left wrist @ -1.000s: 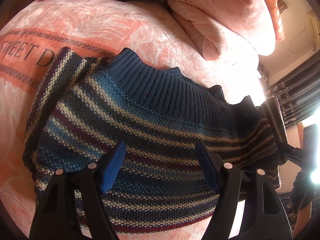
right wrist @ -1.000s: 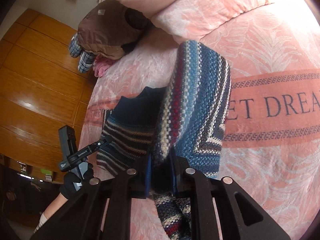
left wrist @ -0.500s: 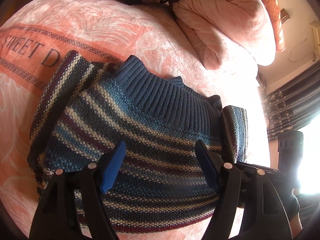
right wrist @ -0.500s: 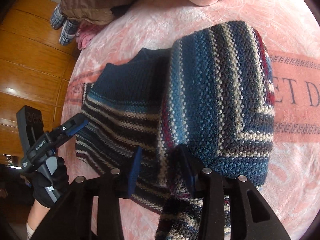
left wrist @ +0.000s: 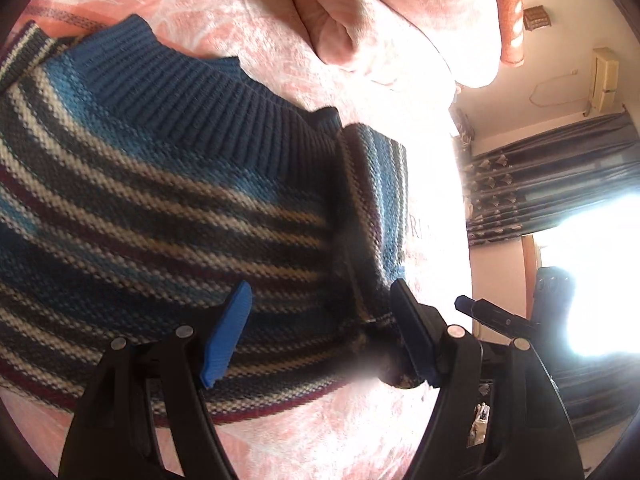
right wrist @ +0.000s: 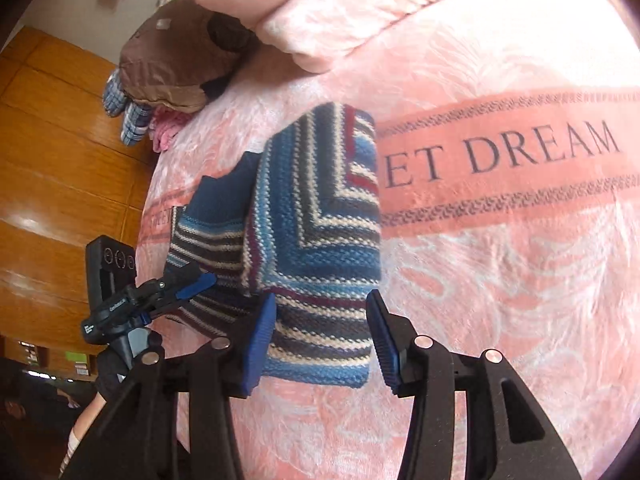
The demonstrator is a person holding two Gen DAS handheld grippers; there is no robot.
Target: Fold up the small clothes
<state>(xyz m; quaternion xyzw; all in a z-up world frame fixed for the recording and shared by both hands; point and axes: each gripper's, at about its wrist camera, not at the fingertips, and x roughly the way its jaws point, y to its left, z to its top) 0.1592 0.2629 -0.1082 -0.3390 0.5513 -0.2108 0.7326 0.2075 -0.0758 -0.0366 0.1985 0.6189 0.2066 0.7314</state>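
A small knit sweater [left wrist: 168,208] with blue, cream and maroon stripes and a ribbed navy collar [left wrist: 208,100] lies flat on the pink bedspread [left wrist: 320,432]. Its right side is folded over the body as a flap [right wrist: 320,216], which shows in the left wrist view as a narrow band [left wrist: 380,200]. My left gripper [left wrist: 320,324] is open above the hem, holding nothing. My right gripper [right wrist: 320,320] is open too, just short of the flap's near edge. In the right wrist view a gloved hand holds the left gripper [right wrist: 192,284] over the sweater's left side.
A rolled pink quilt [right wrist: 320,12] and a brown garment [right wrist: 172,60] lie at the head of the bed. A wooden wardrobe [right wrist: 52,152] stands beyond the bed's left edge. Dark curtains [left wrist: 552,184] and a bright window are on the right. The bedspread carries a "DREAM" band [right wrist: 520,152].
My right gripper opened and let go of the sweater's side, which now lies folded over the body, then drew back. My left gripper shifted right along the hem, staying open.
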